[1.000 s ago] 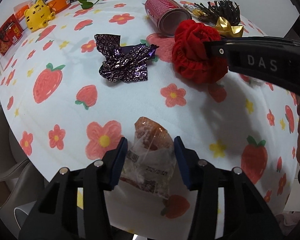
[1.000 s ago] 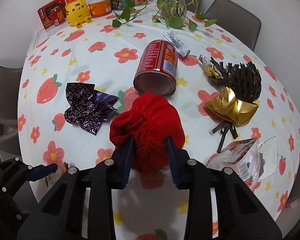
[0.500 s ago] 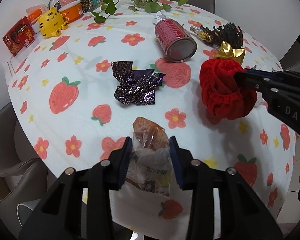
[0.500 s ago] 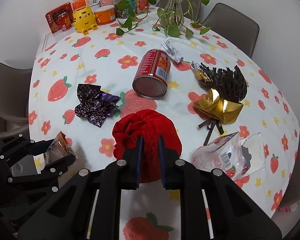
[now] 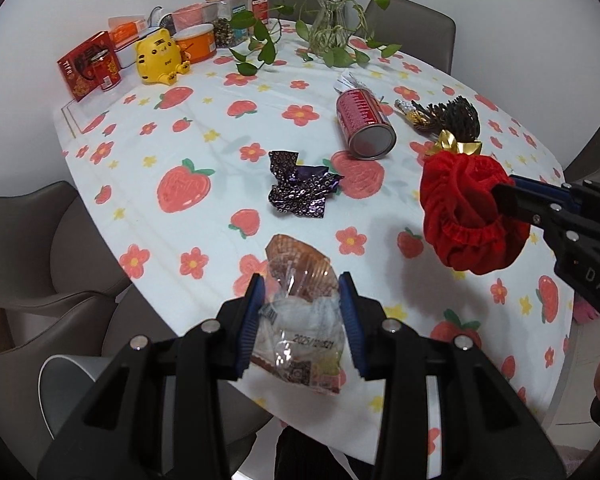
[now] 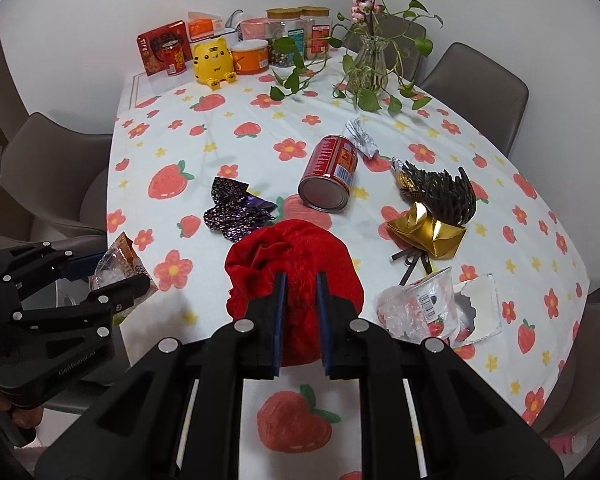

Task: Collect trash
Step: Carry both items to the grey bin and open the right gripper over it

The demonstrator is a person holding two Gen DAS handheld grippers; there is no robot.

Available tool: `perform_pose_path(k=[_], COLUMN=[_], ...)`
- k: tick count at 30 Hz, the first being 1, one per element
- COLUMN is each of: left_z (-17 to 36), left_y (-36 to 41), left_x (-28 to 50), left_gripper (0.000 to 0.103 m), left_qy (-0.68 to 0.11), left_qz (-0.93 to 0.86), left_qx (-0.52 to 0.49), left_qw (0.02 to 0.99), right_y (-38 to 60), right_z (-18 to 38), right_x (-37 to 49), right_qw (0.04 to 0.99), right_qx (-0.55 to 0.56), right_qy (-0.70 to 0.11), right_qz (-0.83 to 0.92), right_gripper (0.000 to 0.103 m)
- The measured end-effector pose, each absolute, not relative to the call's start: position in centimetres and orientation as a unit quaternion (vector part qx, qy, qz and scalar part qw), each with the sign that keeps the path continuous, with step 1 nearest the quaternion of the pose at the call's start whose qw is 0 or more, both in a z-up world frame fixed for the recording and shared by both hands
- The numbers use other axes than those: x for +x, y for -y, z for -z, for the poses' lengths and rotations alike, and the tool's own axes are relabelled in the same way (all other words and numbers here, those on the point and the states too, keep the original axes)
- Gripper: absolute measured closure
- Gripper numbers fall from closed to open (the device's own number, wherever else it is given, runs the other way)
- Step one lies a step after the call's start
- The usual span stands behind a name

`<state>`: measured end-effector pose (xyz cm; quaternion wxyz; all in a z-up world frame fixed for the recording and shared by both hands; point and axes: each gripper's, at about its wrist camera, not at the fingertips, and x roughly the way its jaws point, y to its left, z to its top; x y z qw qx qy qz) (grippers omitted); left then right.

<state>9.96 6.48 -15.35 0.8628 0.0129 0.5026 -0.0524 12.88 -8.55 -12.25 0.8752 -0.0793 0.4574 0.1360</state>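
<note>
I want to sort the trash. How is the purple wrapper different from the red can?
The purple wrapper is crumpled, flat foil; the red can is a smooth cylinder lying on its side. The wrapper is dark and patterned; the can is red with printed labels. Both lie loose on the tablecloth.

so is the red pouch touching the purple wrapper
Apart. In the left wrist view the red pouch, pinched in the right claw, hangs well right of the purple wrapper, with bare tablecloth between them.

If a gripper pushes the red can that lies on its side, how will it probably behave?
The red can lies on its side on the tablecloth, so it would probably roll. Whether it is empty cannot be told. Its smooth round wall may slip between the fingers.
</note>
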Motion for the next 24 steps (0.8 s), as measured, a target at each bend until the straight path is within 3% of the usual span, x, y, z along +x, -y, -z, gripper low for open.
perform_pose_path(k=[12,24], left_z=[13.1,9.6], left_y=[-12.4,-28.6], left_x=[4.4,-4.9], left_gripper=[0.065,0.065], left_qy=[-0.487,-0.460], left_qz=[0.006,-0.113], left_qx=[-0.032,-0.061], left_qw=[0.873,0.879], right_y=[1.9,-15.1], right_z=[10.1,6.9], right_x=[8.8,2.4], right_qw=[0.868,0.846], right_qx=[-0.121,-0.133], right_qy=[-0.434,-0.394], right_qz=[-0.207,-0.335], right_gripper=[0.092,0.092])
